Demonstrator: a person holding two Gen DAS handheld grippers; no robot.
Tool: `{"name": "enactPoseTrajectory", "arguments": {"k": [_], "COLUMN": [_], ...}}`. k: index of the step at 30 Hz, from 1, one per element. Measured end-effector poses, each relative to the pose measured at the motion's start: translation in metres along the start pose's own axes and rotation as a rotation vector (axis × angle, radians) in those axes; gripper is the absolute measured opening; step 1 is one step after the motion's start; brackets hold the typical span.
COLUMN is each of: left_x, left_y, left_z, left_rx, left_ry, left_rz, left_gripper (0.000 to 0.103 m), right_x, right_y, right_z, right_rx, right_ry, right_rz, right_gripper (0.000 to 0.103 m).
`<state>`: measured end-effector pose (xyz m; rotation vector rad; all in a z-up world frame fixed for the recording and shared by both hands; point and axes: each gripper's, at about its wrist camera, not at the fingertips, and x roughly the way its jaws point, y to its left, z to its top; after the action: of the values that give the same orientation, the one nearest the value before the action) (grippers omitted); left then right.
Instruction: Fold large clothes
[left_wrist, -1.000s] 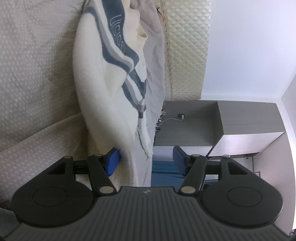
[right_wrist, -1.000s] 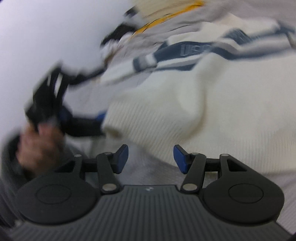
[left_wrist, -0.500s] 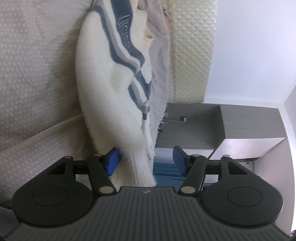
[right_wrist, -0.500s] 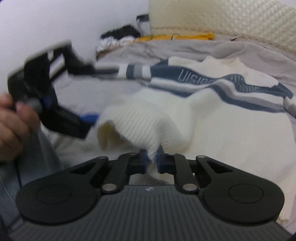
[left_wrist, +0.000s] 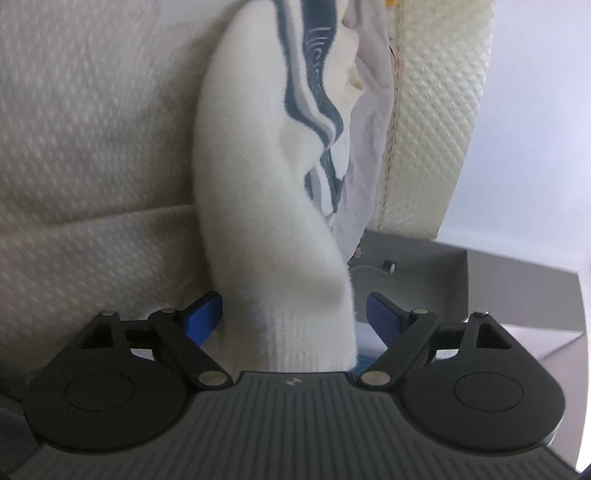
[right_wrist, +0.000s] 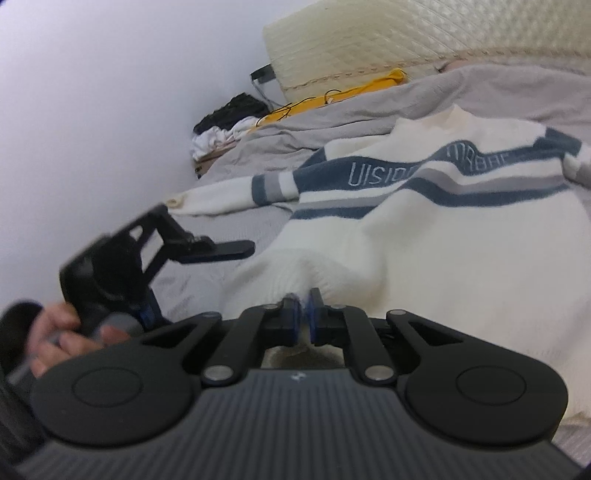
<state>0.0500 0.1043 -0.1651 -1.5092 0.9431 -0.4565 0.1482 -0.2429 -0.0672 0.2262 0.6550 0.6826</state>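
A bed takes up most of the room, its grey cover (right_wrist: 369, 107) spread wide under a quilted cream headboard (right_wrist: 369, 40). Across that cover lies the thing to be folded, a big cream knit sweater (right_wrist: 461, 251) with navy and grey stripes and lettering over the chest, one striped sleeve (right_wrist: 236, 192) flung out flat towards the wall. Beyond it sit a yellow cloth (right_wrist: 373, 85) and a dark heap of clothes (right_wrist: 229, 110).

The sweater looks thick, soft and floppy, with some weight to it; I'd judge it sags wherever it isn't held, so the ribbed hem and cuffs are the sure places to take hold, since the knit there is denser and won't slip.

The right gripper (right_wrist: 302, 317) is pinched fully together on a bunched edge of the ribbed hem. The left gripper (left_wrist: 293, 317), with the person's hand (right_wrist: 70, 332) on its handle, stands wide; its jaws have just been opening, and the ribbed end of the knit sits between them, touching the one blue pad (left_wrist: 205, 314) and clear of the other, so nothing is gripped there.
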Motion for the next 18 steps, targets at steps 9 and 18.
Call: {"name": "enactPoseTrajectory", "arguments": {"k": [9, 18], "left_x": [0.025, 0.020], "left_y": [0.016, -0.007], "left_z": [-0.012, -0.017], "left_rx": [-0.132, -0.023], "left_ry": [0.010, 0.048], "left_rz": [-0.115, -0.045], "left_gripper": [0.087, 0.037], "right_x": [-0.003, -0.004], "right_y": [-0.023, -0.027], "right_z": [0.000, -0.002], "right_rx": [0.140, 0.160], "right_ry": [-0.022, -0.016], "right_rz": [0.055, 0.046], "right_gripper": [0.009, 0.009]}}
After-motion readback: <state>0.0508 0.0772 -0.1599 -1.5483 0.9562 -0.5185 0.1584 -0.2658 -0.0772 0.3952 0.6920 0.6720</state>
